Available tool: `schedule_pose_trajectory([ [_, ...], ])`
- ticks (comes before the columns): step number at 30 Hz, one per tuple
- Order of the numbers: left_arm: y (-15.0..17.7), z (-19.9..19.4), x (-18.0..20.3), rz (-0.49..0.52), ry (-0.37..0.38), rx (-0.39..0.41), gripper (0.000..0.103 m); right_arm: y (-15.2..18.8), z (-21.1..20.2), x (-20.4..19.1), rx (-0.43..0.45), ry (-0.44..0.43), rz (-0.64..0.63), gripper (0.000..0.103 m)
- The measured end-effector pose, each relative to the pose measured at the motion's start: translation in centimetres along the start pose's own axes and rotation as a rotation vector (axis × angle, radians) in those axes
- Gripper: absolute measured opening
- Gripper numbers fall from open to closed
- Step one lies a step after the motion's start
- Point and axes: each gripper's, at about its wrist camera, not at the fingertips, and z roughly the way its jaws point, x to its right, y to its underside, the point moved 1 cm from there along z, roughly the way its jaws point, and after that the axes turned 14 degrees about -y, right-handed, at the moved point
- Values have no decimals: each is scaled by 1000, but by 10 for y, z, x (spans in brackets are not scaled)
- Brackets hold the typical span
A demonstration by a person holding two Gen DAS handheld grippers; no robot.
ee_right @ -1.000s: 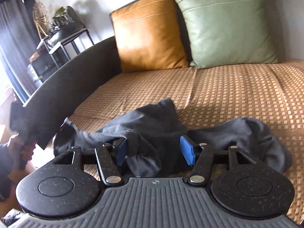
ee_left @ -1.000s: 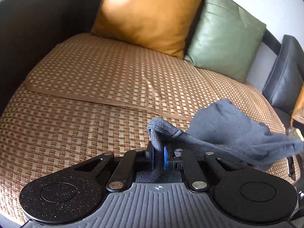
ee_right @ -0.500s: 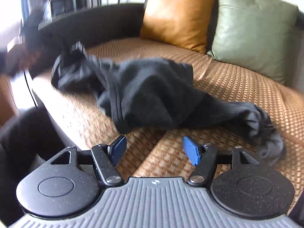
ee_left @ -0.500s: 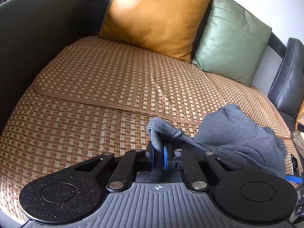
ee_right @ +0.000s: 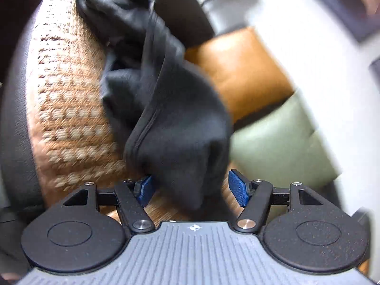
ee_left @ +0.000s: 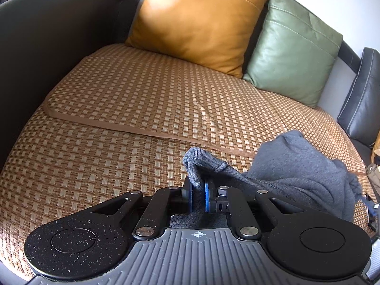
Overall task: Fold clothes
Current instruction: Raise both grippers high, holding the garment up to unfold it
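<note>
The left gripper is clamped on a ribbed hem of the grey garment, the cloth pinched between its 2 blue pads and arching up just ahead of the fingertips. From there the garment trails away to the gripper's right and bunches in a heap on the woven mat, which spreads ahead of and to the left of the tool. Far ahead, the orange cushion leans against the sofa back, with the green cushion touching it on the right. The right gripper has its jaws standing wide apart; a seamed fold of the dark garment hangs down between the pads, close against the left pad and clear of the right one. This view is blurred and rolled, with the mat to the tool's left and both cushions to its right.
</note>
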Motion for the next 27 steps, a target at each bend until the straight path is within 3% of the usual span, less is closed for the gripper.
schedule_pose_trajectory([
  [2, 0, 0, -1, 3, 0, 1, 6, -4, -11, 3, 69, 44, -10, 64],
  [4, 1, -1, -1, 3, 0, 2, 7, -9, -20, 10, 107, 32, -1, 43],
  [5, 2, -2, -1, 0, -1, 3, 7, -12, -24, 14, 122, 19, 5, 38],
  [7, 3, -4, -1, -4, 0, 7, 7, -17, -25, 26, 117, -31, 68, 7],
  [11, 2, -21, 4, 16, -15, 54, 3, -27, -29, 66, 118, -80, 291, 6],
  [15, -19, -62, 10, 2, -7, 171, 2, -47, -53, 132, 205, -12, 476, 5],
  [22, -82, -185, 30, -8, 27, 499, 1, -96, -114, 238, 395, 122, 580, 5],
  [27, -109, -265, 51, 26, 34, 675, 1, -123, -164, 298, 511, 199, 614, 5],
])
